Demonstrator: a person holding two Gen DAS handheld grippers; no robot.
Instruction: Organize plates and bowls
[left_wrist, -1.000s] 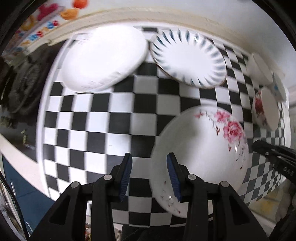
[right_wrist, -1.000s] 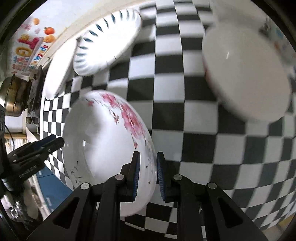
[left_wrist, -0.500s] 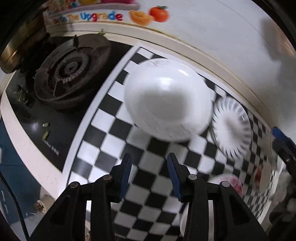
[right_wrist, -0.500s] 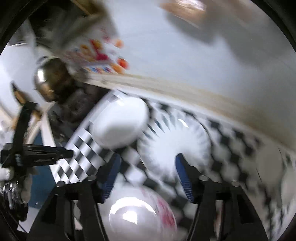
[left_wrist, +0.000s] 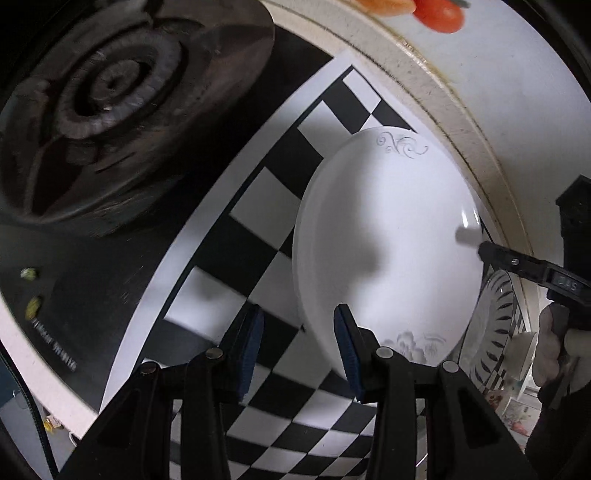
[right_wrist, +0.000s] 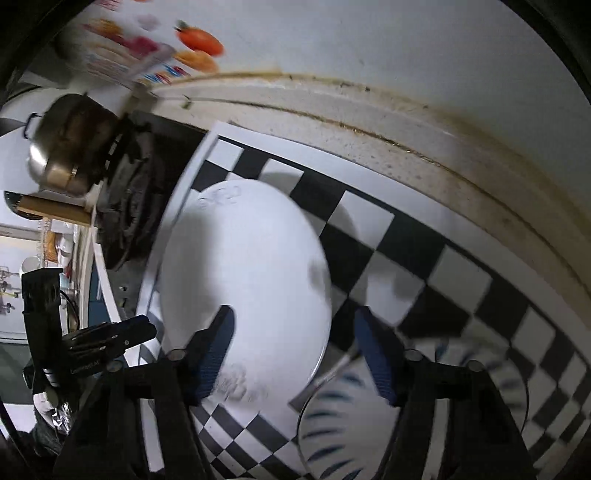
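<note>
white plate (left_wrist: 384, 240) on checkered mat (left_wrist: 258, 221), left gripper (left_wrist: 297, 347) over rim

Kitchen counter surroundings

A black-and-white checkered mat (left_wrist: 280, 177) lies beside a dark round gas burner (left_wrist: 110, 85); a dented metal pot (right_wrist: 66, 144) stands farther along, and fruit stickers (right_wrist: 199, 42) dot the white wall (right_wrist: 406, 44).

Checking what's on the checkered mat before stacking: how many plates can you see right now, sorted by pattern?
Plain white plate with grey scrollwork: 1
White plate with dark-blue leaf rim: 1
Total: 2 plates
</note>
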